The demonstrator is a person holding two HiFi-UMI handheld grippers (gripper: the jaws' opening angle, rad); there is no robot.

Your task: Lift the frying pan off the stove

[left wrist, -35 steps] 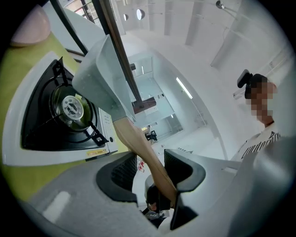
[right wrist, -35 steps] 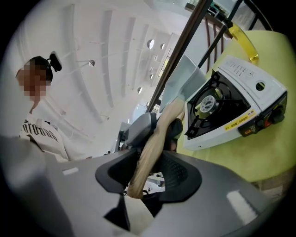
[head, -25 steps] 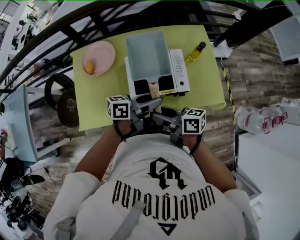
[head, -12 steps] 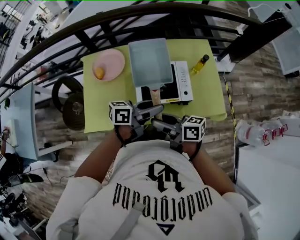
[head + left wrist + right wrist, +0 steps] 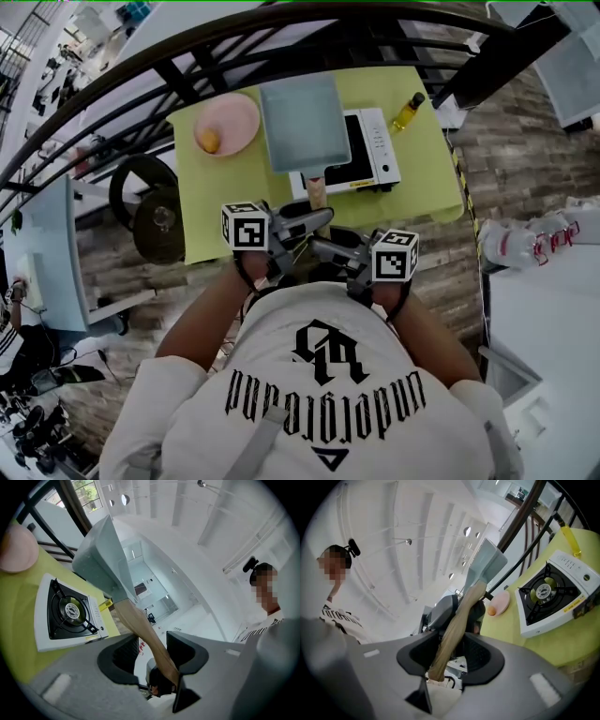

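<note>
The left gripper and right gripper both clamp the pan by its wooden handle, jaws partway closed with the handle between the pads. In the head view the pan overlaps the stove's left side, and that view does not show whether it rests there. The gripper views do: the pan hangs tilted in the air above the stove, with the burner bare. The head view shows the plate left of the stove, with an orange item on it. The left gripper view catches only the plate's edge. A bottle lies just beyond the stove's far right corner.
</note>
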